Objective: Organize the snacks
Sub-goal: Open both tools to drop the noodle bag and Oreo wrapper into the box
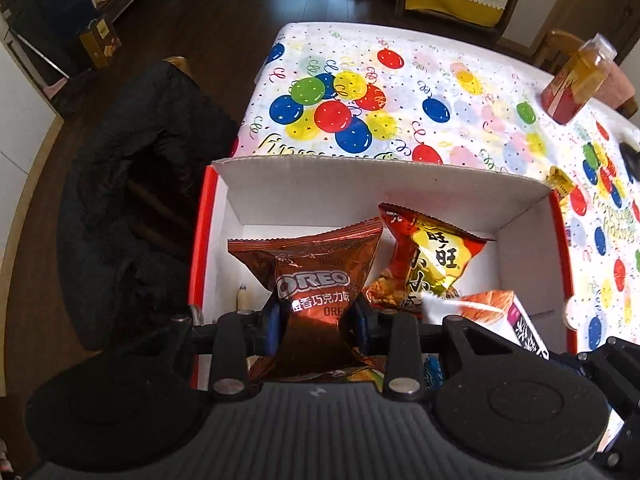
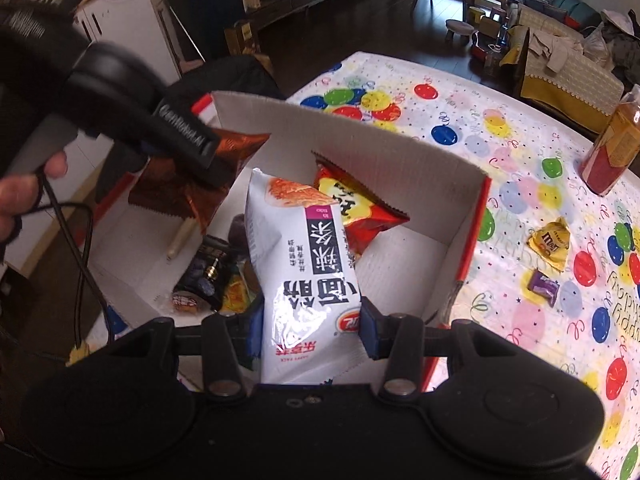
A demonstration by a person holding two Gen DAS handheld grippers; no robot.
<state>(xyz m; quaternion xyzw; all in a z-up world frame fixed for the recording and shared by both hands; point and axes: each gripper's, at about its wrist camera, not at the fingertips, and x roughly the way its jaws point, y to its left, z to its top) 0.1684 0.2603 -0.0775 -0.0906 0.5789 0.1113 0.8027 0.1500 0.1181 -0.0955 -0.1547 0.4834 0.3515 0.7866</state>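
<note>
A white cardboard box with red outer sides stands on the table; it also shows in the right wrist view. My left gripper is shut on a brown Oreo bag and holds it over the box's left part; the bag also shows in the right wrist view. My right gripper is shut on a white Lay's chip bag over the box's middle; its corner shows in the left wrist view. A red and yellow snack bag lies inside the box, also in the right wrist view.
The balloon-print tablecloth covers the table. On it lie a yellow M&M's pack and a purple candy. A drink bottle stands at the far right. Dark packets lie in the box. A dark jacket drapes a chair left of the table.
</note>
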